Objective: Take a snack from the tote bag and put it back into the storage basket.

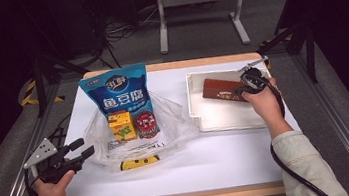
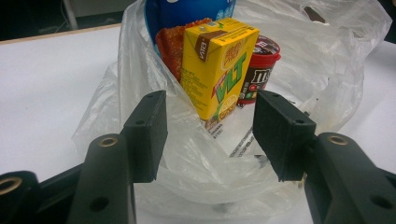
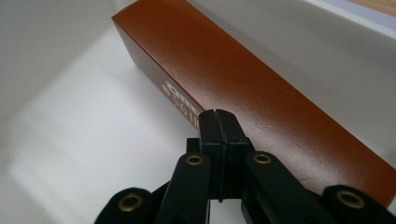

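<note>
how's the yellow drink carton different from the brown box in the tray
The yellow drink carton stands upright inside the clear plastic bag; the brown box lies flat in the white tray. The carton is short and blocky, the box long and slim. Both are cardboard packs.

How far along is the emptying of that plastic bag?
One brown box already lies in the white tray, the shut right gripper at its edge. The open left gripper faces the plastic bag, where the yellow drink carton, M&M's tub and blue pouch remain.
</note>
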`<state>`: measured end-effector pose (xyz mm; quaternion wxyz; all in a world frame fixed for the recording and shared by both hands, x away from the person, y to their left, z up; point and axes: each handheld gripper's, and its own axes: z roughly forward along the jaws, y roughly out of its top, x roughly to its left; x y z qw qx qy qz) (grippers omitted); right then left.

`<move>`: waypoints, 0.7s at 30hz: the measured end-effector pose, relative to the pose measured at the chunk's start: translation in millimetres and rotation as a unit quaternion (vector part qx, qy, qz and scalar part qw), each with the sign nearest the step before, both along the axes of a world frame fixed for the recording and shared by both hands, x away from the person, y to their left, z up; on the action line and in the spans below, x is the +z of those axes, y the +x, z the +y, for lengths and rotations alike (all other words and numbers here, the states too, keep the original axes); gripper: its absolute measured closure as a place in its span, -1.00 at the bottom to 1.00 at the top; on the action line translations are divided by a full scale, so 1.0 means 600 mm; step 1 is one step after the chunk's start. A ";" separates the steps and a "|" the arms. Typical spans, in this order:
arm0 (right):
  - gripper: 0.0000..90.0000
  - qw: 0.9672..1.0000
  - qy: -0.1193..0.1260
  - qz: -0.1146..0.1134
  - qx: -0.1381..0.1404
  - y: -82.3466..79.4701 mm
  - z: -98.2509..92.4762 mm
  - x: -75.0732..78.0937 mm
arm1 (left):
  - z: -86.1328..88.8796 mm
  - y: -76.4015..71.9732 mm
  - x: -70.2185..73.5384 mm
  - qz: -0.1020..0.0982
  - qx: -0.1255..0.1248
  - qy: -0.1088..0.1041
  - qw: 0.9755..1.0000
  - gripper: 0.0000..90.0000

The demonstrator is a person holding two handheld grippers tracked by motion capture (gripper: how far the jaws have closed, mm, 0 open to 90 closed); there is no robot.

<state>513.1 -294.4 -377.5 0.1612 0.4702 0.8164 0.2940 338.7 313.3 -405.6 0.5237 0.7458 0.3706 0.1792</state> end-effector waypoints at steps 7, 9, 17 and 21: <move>1.00 1.000 -0.003 -0.003 -0.016 0.012 0.000 0.000 | 0.001 0.000 0.000 -0.001 0.001 0.000 1.000 0.02; 1.00 1.000 -0.003 -0.003 -0.022 0.015 -0.001 0.000 | 0.001 0.000 0.000 -0.001 0.000 0.000 1.000 0.01; 1.00 0.999 0.003 -0.006 -0.037 0.023 -0.006 -0.003 | 0.002 -0.001 -0.001 0.000 0.002 0.000 1.000 0.01; 1.00 0.999 0.004 -0.009 -0.042 0.024 -0.007 -0.001 | 0.002 -0.001 -0.001 0.000 0.002 0.000 1.000 0.01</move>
